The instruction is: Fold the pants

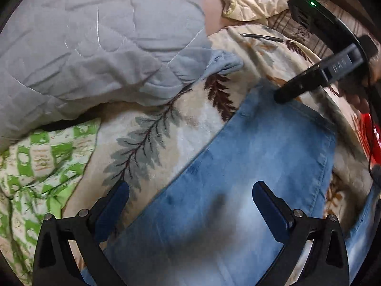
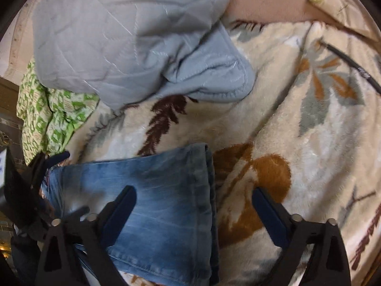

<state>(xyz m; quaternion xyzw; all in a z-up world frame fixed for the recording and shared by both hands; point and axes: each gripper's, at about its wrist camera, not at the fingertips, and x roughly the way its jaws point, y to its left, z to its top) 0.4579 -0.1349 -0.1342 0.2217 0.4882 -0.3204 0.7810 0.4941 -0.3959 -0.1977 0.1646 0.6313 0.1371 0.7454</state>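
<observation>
Blue washed jeans (image 1: 266, 157) lie flat on a cream plush blanket with leaf print (image 1: 166, 128). My left gripper (image 1: 190, 188) hovers over them, open, its left fingertip over the blanket and its right one over the denim. In the right wrist view the jeans (image 2: 162, 190) show a folded long edge and a hem at the bottom. My right gripper (image 2: 194, 193) is open and straddles that edge, with the pads clear of the cloth. One finger of my right gripper (image 1: 293, 90) points at the jeans' far corner. A finger of my left gripper (image 2: 58, 156) shows at the jeans' left end.
A grey quilted blanket (image 1: 95, 47) is heaped at the back. A green and white patterned cloth (image 1: 42, 162) lies to the left. A pen (image 1: 262, 37) rests on the plush blanket. A red item (image 1: 366, 138) and a hand (image 1: 357, 97) are at the right edge.
</observation>
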